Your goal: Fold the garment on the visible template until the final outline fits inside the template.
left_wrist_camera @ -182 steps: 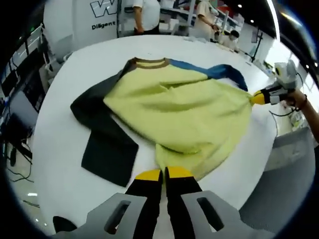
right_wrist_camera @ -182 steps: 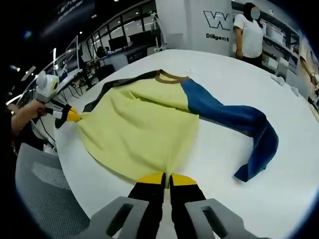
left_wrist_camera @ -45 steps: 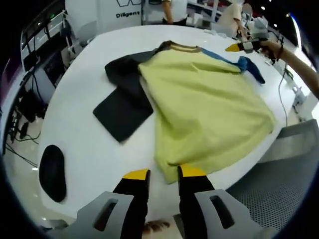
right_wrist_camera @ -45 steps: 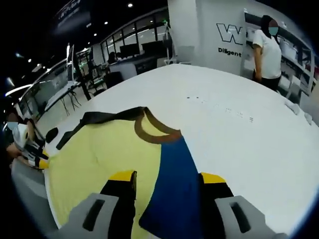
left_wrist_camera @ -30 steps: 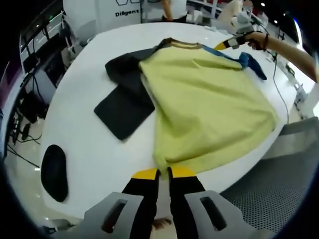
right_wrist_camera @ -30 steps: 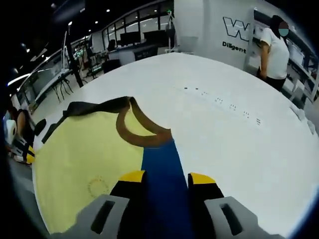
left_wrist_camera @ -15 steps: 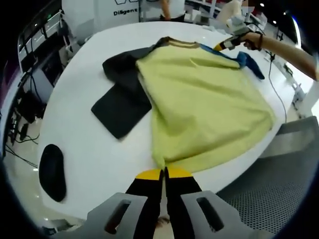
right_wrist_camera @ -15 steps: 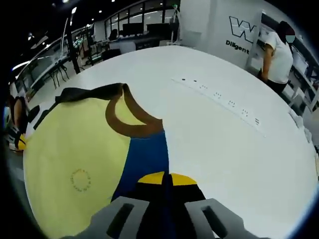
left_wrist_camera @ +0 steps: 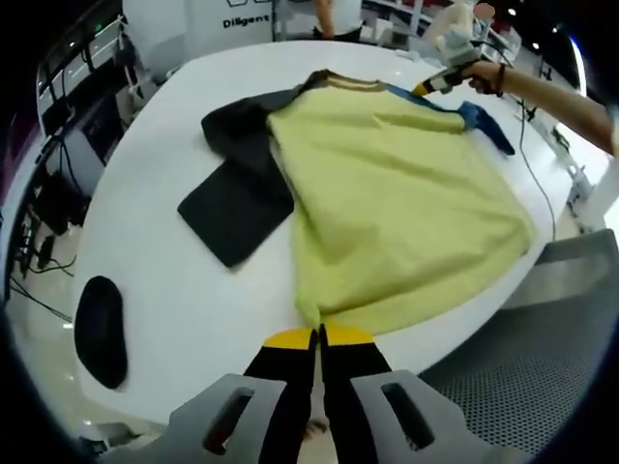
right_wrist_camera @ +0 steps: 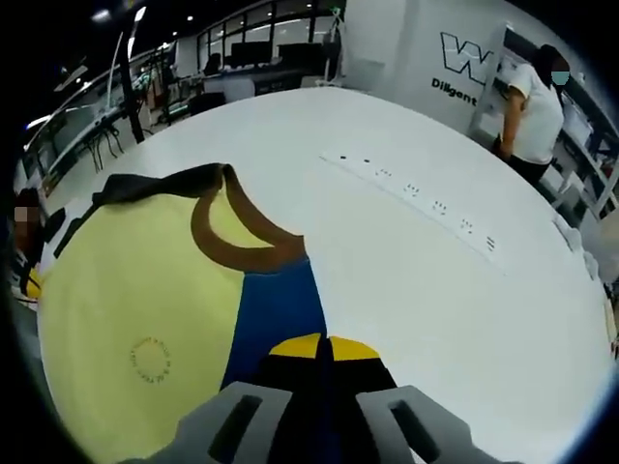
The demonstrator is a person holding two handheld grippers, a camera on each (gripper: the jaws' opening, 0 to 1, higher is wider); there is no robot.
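Both jaws still clamped on garment (left_wrist_camera: 387, 203).

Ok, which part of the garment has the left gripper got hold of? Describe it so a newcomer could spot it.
On the big round white table lies a long-sleeved garment with a pale yellow body, one black sleeve and one blue sleeve. The left gripper is shut on the yellow bottom hem corner nearest the table edge, on the black-sleeve side, opposite the brown collar.

The garment (left_wrist_camera: 387, 203) lies spread on the desk (left_wrist_camera: 174, 290), its hem at the near edge, one sleeve (left_wrist_camera: 232, 208) beside it, a pad (left_wrist_camera: 100, 329) near the corner.
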